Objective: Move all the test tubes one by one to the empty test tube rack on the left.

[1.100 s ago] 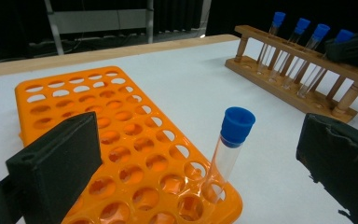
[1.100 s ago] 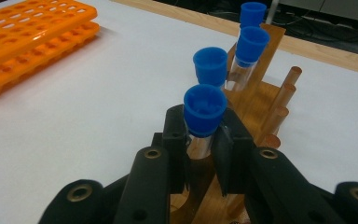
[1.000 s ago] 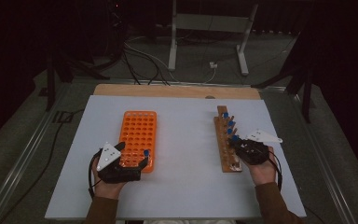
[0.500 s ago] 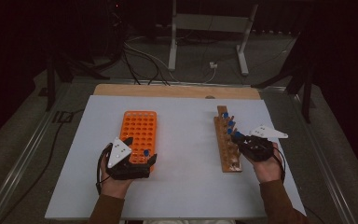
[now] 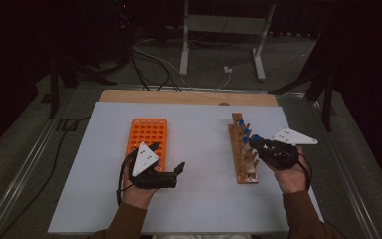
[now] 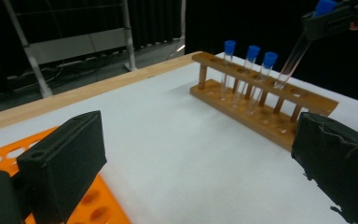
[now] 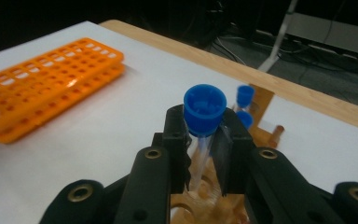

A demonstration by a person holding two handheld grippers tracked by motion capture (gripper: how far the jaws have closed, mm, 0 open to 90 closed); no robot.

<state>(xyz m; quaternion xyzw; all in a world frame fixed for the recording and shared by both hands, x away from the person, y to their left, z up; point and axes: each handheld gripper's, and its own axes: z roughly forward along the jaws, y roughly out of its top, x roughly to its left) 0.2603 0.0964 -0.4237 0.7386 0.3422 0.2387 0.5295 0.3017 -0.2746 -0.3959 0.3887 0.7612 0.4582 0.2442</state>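
Right gripper (image 7: 204,140) clamps a clear blue-capped tube (image 7: 204,122) over the wooden rack (image 5: 242,149); left gripper (image 5: 168,160) gapes wide

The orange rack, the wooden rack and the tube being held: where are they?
orange rack (image 5: 148,130), high view, its holed top.
wooden rack (image 6: 279,92), left gripper view, top rail.
tube (image 7: 204,106), right gripper view, its blue cap.
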